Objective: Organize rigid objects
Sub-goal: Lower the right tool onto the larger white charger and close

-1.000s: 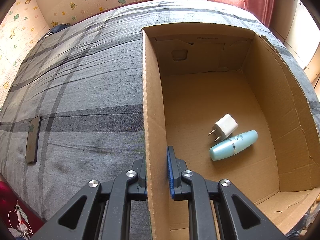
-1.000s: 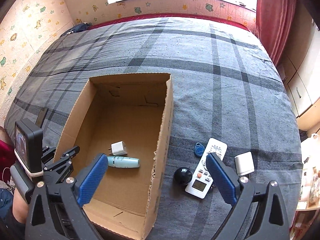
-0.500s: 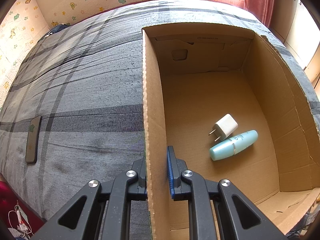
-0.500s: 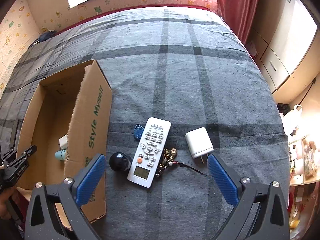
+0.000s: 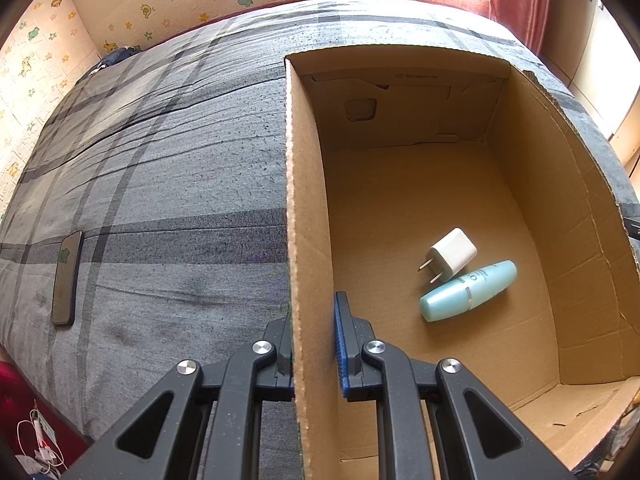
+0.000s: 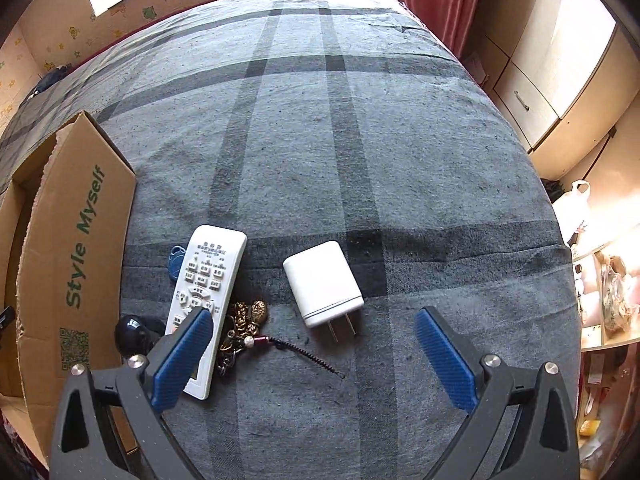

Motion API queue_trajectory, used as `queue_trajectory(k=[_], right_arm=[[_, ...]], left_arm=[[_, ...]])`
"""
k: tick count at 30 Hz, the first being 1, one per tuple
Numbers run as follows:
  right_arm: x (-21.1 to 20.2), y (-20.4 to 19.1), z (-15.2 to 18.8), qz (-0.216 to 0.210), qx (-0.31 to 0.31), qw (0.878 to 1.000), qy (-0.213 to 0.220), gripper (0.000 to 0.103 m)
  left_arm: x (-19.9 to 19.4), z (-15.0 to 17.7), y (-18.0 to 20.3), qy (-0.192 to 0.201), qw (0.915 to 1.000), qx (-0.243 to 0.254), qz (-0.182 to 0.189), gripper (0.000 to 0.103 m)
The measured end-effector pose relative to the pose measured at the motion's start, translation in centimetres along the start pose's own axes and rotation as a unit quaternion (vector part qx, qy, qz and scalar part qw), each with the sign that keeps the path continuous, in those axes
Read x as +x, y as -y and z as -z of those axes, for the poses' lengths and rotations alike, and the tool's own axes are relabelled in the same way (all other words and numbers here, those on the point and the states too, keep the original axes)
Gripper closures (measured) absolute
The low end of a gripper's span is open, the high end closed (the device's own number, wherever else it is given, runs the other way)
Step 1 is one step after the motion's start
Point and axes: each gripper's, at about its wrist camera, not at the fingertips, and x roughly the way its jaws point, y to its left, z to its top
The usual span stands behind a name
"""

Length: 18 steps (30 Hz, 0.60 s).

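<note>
My left gripper (image 5: 314,344) is shut on the left wall of the cardboard box (image 5: 306,200). Inside the box lie a small white plug charger (image 5: 452,254) and a pale blue bottle (image 5: 468,291). My right gripper (image 6: 314,344) is open and empty, low over the grey plaid bed. Between and just ahead of its fingers lies a larger white charger (image 6: 322,282), prongs toward me. To its left are a white remote (image 6: 206,276), a blue key fob (image 6: 176,262), a bunch of brass keys with a cord (image 6: 244,320) and a black round object (image 6: 130,330).
The box (image 6: 80,264) stands left of the loose items, printed "Style Myself". A dark phone (image 5: 66,278) lies on the bed left of the box. Cabinets (image 6: 560,80) and a shelf with bags stand beyond the bed's right edge.
My right gripper has swung right, away from the box, and come lower and closer over the white charger and remote. My left gripper has held still on the box wall.
</note>
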Motion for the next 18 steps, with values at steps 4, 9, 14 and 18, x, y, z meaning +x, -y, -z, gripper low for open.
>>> queue_trajectory(k=[4, 9, 14, 18], right_arm=[[1.9, 0.6, -0.3, 0.006, -0.003, 1.0, -0.003, 0.0], [4.2, 1.2, -0.5, 0.009, -0.006, 1.0, -0.013, 0.0], [5.4, 1.7, -0.9, 0.001, 0.008, 1.0, -0.024, 0.002], [5.6, 1.6, -1.2, -0.007, 0.008, 1.0, -0.024, 0.01]], left_arm=[[0.0, 0.0, 0.0, 0.0, 1.0, 0.0, 0.0, 0.088], [0.0, 0.0, 0.0, 0.0, 1.0, 0.0, 0.0, 0.088], [0.0, 0.0, 0.0, 0.0, 1.0, 0.0, -0.001, 0.088], [0.0, 0.0, 0.0, -0.001, 1.0, 0.0, -0.001, 0.088]])
